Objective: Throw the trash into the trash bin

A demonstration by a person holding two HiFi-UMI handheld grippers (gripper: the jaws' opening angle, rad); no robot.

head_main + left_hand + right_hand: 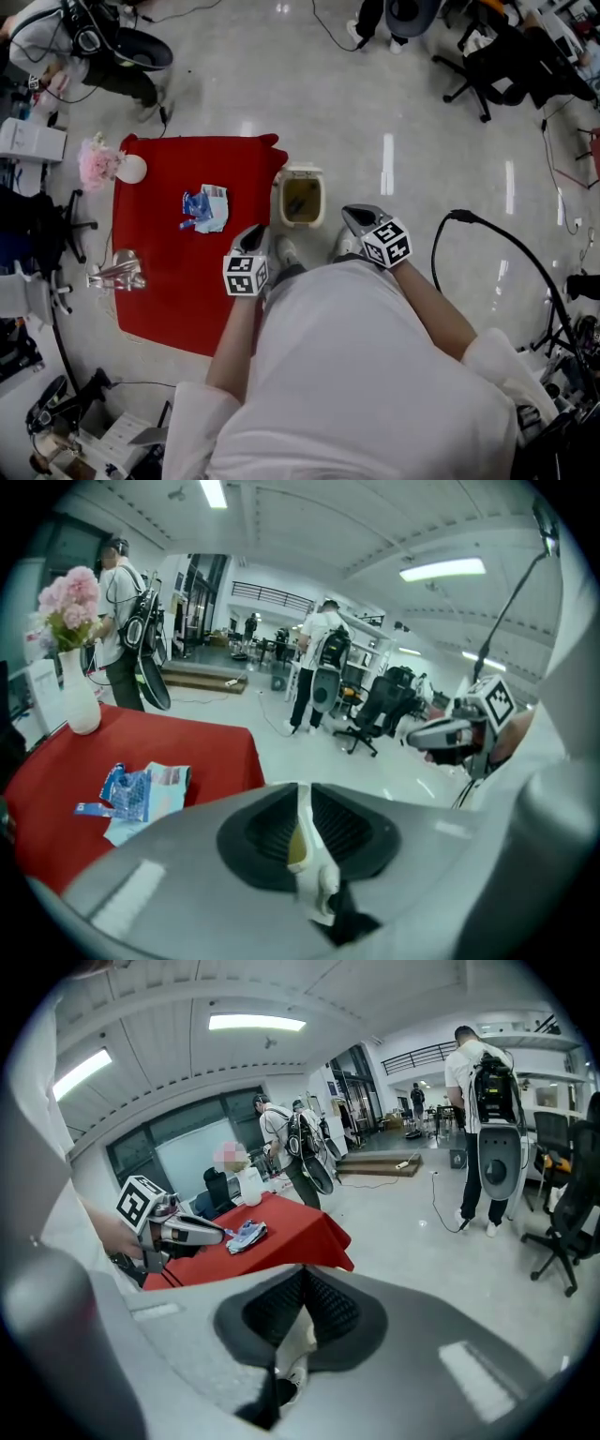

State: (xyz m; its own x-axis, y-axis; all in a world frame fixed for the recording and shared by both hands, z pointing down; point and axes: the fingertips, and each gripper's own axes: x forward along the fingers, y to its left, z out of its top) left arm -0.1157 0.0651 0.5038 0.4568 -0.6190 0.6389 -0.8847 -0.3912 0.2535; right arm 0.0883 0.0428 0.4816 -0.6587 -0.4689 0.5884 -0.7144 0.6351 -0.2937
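1 bin [302,198], 1 trash heap [206,209], 1 vase [131,170].

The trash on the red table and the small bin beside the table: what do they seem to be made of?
The trash looks like thin plastic film or paper wrappers: it has blue and white print and is crumpled. The bin seems to be hard plastic, cream and matte, with a smooth rounded rim.

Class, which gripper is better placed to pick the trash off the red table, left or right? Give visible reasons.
Left, most likely. The left gripper hangs at the edge of the red table, near the trash; the right gripper is over the floor beyond the trash bin. Both are empty.
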